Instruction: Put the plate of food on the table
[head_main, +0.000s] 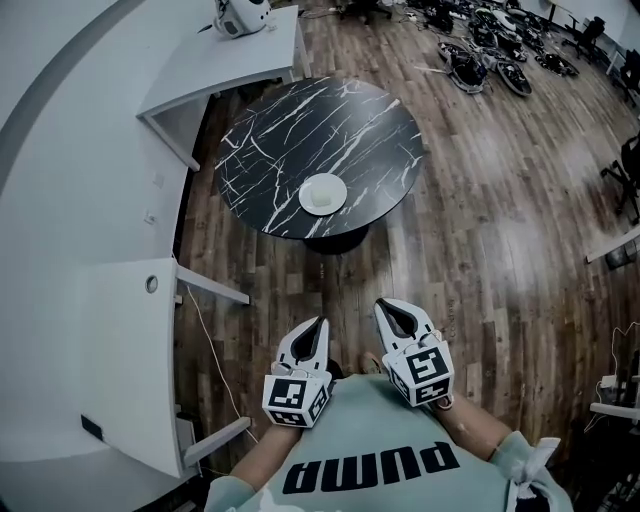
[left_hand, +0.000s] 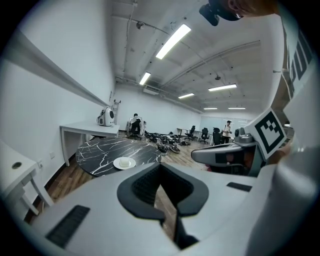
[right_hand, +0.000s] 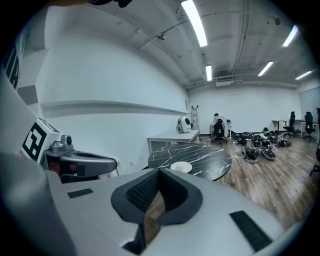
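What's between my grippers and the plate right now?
In the head view, only wood floor and a strip of the marble table lie between the left gripper, the right gripper and the plate.

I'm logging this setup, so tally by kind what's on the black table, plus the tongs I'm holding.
Plate: 1, on the black table
Piece of white food: 1, on the plate
Tongs: 2, left tongs and right tongs, both shut and empty
Total: 4

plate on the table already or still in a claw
On the table. The plate rests flat on the round black table, away from the left claw and right claw, both empty.
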